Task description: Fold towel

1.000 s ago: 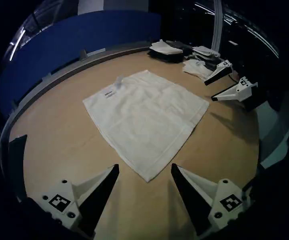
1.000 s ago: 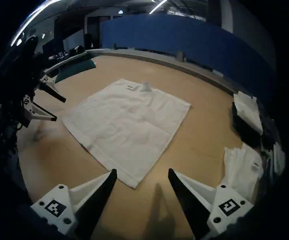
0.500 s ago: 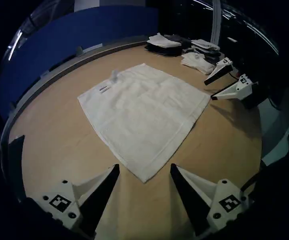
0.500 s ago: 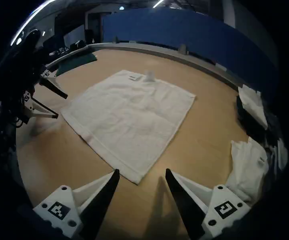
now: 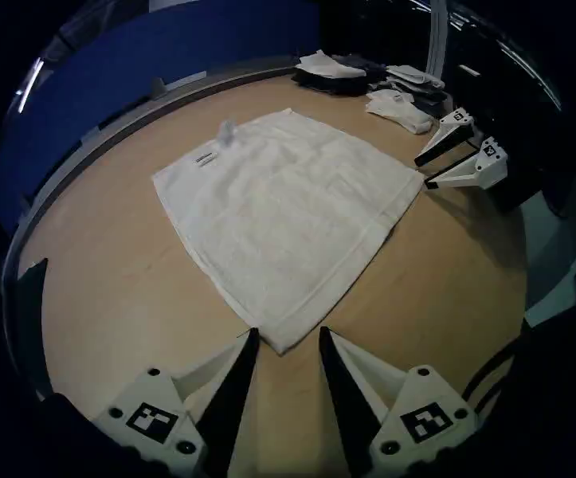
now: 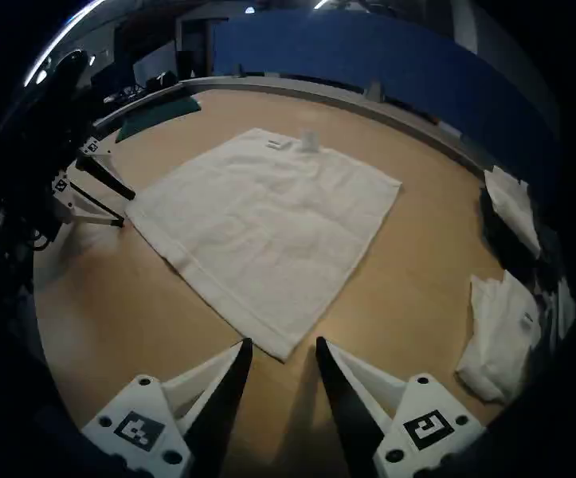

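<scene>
Wooden table [image 5: 120, 271] under flat white towel [image 5: 288, 199]; left gripper [image 5: 288, 331], right gripper [image 6: 284, 341] jaws apart astride corners

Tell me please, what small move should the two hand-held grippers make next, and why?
Probably shut both on the corners of the towel. It lies flat and unfolded on the table. One corner sits between the open fingers of the left hand-held gripper, another between those of the right hand-held gripper; gaps show beside each, so neither grips yet.
</scene>
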Available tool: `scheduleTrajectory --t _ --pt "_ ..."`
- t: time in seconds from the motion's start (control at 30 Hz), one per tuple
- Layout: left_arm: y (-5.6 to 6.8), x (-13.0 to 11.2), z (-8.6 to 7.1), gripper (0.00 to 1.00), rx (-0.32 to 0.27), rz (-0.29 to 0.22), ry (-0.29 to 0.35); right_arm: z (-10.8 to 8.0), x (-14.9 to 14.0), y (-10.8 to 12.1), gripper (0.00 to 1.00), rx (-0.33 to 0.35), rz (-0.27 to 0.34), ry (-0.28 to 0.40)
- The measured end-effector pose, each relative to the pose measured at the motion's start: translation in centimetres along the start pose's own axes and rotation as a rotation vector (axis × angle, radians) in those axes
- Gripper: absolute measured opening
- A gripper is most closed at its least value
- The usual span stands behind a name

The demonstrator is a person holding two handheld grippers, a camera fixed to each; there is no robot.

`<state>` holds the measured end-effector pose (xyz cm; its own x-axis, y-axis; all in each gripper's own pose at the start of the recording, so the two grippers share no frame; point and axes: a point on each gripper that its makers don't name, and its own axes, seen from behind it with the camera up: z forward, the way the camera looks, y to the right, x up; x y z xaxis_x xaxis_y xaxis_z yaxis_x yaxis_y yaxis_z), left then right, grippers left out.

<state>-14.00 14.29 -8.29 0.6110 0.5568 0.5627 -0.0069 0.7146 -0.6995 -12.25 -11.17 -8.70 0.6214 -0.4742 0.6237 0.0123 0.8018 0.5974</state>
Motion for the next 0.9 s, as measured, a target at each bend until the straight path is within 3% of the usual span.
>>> scheduleTrajectory --t 0.27,0.53,0.7,0.9 --pt "0.26 -0.06 0.01 0.35 -0.002 0.013 -0.005 0.35 -0.44 0.12 0.28 -0.004 0.010 -0.009" --pt "0.11 0.02 0.01 0.22 0.008 0.013 -0.005 0.52 -0.62 0.09 0.24 0.007 0.026 -0.014" --pt "-0.29 0.09 0.09 0.09 0.028 0.014 -0.009 0.43 -0.61 0.21 0.13 0.011 0.036 -0.015" --pt "-0.37 0.08 0.13 0.08 0.042 0.030 -0.009 0.21 -0.61 0.18 0.10 0.006 0.044 -0.015"
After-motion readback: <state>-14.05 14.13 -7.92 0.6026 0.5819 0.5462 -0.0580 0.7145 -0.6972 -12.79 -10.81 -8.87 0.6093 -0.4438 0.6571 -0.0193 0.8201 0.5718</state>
